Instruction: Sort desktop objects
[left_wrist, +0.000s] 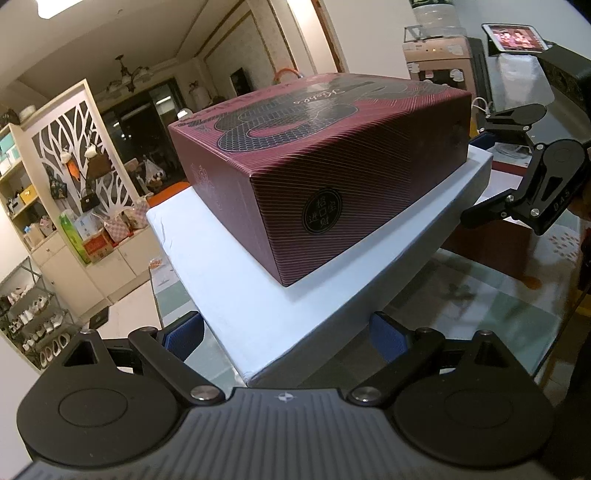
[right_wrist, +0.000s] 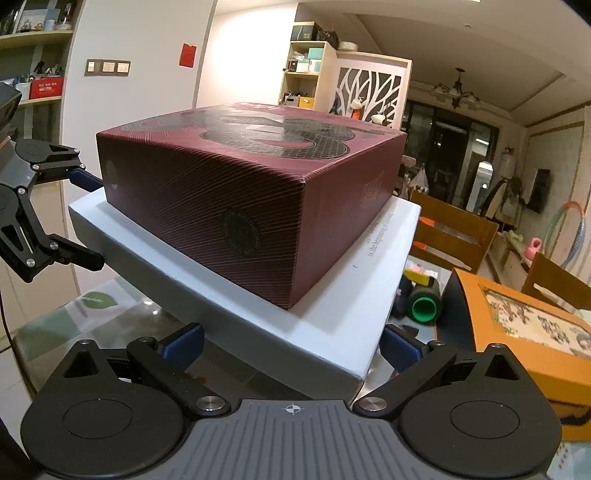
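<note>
A dark red box (left_wrist: 332, 166) with a black snake pattern sits on top of a flat white box (left_wrist: 236, 295); both show in the right wrist view too, the red box (right_wrist: 236, 192) on the white box (right_wrist: 332, 314). My left gripper (left_wrist: 286, 338) has its blue pads on either side of a corner of the white box. My right gripper (right_wrist: 291, 345) does the same at another corner. Both jaws stand wide, and I cannot tell whether the pads press the box. The right gripper also shows in the left wrist view (left_wrist: 495, 184), at the box's far edge.
A glass table top (left_wrist: 480, 295) lies under the boxes. An orange box (right_wrist: 528, 332) lies at the right, with a black cylinder with a green end (right_wrist: 424, 302) beside it. Wooden chairs (right_wrist: 454, 232) stand behind. A phone on a stand (left_wrist: 513, 37) is at the far right.
</note>
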